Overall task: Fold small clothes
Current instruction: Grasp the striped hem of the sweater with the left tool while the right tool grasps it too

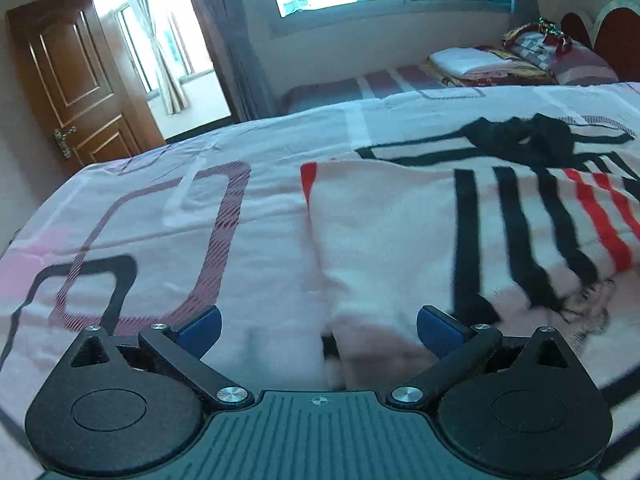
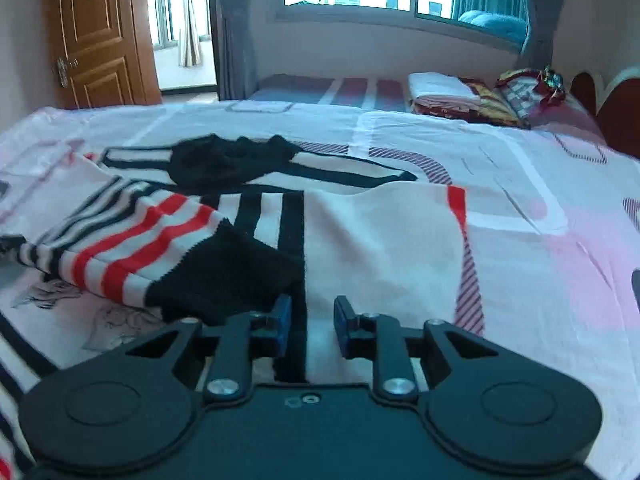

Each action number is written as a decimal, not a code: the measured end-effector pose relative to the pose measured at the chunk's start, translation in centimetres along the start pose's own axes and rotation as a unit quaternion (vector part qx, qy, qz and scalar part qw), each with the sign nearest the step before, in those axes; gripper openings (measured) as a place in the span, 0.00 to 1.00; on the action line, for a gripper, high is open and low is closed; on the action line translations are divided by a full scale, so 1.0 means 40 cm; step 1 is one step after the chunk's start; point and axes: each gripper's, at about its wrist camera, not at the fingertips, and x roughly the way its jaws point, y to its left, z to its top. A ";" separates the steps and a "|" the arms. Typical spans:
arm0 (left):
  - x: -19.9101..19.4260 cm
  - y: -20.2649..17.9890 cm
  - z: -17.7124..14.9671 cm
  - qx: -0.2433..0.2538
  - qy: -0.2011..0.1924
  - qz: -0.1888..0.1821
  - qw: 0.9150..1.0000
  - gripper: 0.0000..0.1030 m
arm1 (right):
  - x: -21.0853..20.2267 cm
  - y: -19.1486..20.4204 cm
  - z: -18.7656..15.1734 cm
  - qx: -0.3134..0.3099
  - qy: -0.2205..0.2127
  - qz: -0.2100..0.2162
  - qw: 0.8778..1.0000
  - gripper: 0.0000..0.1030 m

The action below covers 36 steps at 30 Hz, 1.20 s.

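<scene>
A white knit sweater (image 1: 400,240) with black and red stripes lies on the bed, its body spread flat. In the right wrist view the sweater (image 2: 380,240) has a striped sleeve with a black cuff (image 2: 224,276) folded across it. My left gripper (image 1: 318,326) is open, low over the sweater's near left edge, holding nothing. My right gripper (image 2: 312,326) is open with a narrow gap, just above the sweater's near edge beside the black cuff. A small black garment (image 1: 520,136) lies crumpled beyond the sweater; it also shows in the right wrist view (image 2: 224,164).
The bed sheet (image 1: 160,220) is pink and white with square patterns. A second bed (image 2: 340,88) stands behind with folded blankets (image 2: 460,96) and a pillow. A wooden door (image 1: 72,92) stands open at the far left. Windows line the back wall.
</scene>
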 end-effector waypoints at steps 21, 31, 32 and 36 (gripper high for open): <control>-0.257 -0.033 -0.192 -0.001 0.008 -0.058 0.998 1.00 | -0.259 -0.014 -0.191 0.086 0.018 0.021 0.996 0.33; -0.373 0.094 -0.364 -0.084 0.046 -0.154 0.983 0.91 | -0.399 0.001 -0.329 0.157 0.041 0.030 0.986 0.40; -0.377 0.108 -0.381 -0.098 0.052 -0.172 0.979 0.83 | -0.408 -0.002 -0.342 0.166 0.043 0.036 0.985 0.40; -0.388 0.146 -0.449 -0.147 0.082 -0.247 0.954 0.72 | -0.438 -0.005 -0.409 0.194 0.055 0.059 0.978 0.40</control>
